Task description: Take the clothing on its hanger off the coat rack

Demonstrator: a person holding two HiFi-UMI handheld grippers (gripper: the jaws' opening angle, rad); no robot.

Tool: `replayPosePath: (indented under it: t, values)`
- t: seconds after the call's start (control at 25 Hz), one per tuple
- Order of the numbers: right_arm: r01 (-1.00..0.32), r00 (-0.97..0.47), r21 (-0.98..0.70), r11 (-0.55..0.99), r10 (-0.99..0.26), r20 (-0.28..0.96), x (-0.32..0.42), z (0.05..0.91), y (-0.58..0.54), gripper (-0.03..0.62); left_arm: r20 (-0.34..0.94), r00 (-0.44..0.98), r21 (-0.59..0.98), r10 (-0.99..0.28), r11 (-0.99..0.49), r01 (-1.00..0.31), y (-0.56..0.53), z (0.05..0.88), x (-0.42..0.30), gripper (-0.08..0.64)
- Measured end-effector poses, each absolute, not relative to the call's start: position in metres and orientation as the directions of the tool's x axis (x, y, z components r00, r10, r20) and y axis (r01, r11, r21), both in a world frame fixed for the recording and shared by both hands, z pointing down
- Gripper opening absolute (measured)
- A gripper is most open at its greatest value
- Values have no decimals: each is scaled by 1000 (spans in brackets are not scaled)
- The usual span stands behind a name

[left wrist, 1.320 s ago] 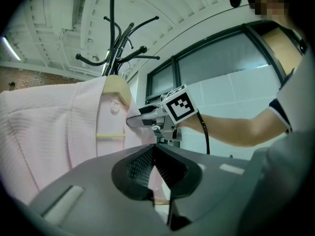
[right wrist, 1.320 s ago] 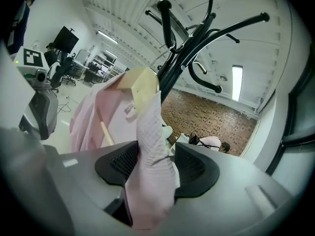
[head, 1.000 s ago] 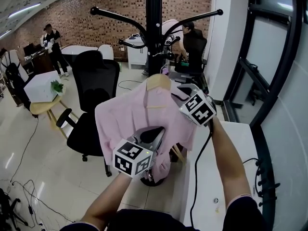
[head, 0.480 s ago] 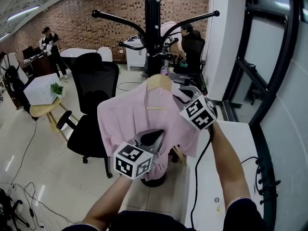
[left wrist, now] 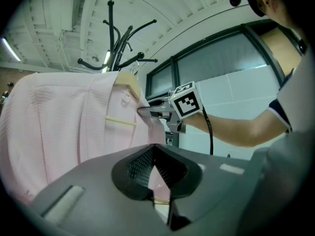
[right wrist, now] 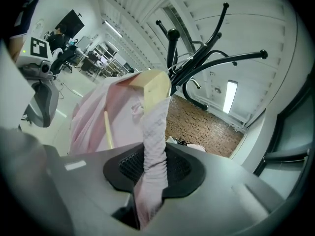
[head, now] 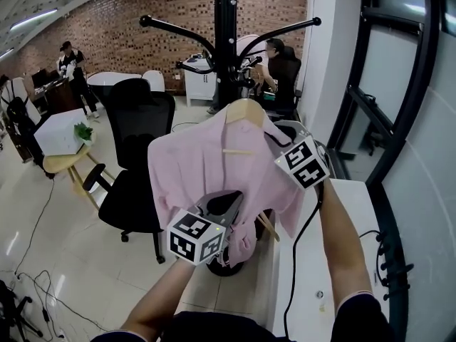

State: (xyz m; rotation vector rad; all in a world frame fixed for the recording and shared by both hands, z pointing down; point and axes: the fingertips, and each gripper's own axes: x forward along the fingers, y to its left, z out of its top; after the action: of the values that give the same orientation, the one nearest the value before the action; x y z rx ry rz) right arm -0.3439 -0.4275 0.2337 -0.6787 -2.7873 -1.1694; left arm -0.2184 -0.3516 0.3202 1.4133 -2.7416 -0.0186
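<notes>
**Head view:** pink shirt (head: 206, 169) on wooden hanger (head: 244, 110), just in front of black coat rack (head: 228, 41). Hanger hook not made out. Left gripper (head: 226, 204) at shirt's lower edge. Right gripper (head: 274, 135) at shirt's shoulder, nr hanger end.

**Left gripper view:** jaws narrow, thin pink cloth pinched btwn pads. Rest of shirt hangs beyond, w/ rack behind.

**Right gripper view:** jaws have just been closing and are clamped on a thick fold of shirt below hanger end. Rack arms behind.

Black office chair (head: 142, 123), brick wall (head: 117, 21)
</notes>
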Motion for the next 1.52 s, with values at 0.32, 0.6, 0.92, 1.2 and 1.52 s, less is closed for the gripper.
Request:
replayPosePath:
  t: [0.32, 0.6, 0.92, 1.2, 1.52]
  values:
    - [374, -919, 668, 643, 356, 172, -315, 224, -437, 89, 33, -558, 36, -829, 559, -828, -355, 316, -206, 12]
    - [359, -923, 671, 649, 353, 152, -283, 219, -429, 90, 14, -543, 36, -840, 543, -839, -349, 311, -187, 12]
    - [365, -922, 667, 649, 353, 160, -255, 226, -395, 91, -9, -560, 48, -828, 559, -828, -310, 309, -168, 12]
    - [386, -911, 668, 636, 379, 164, -243, 231, -333, 91, -15, -601, 62, -799, 599, -798, -248, 313, -160, 12]
    - [423, -887, 654, 627, 434, 157, -237, 239, -241, 91, -10, -673, 63, -739, 671, -739, -150, 315, -152, 12]
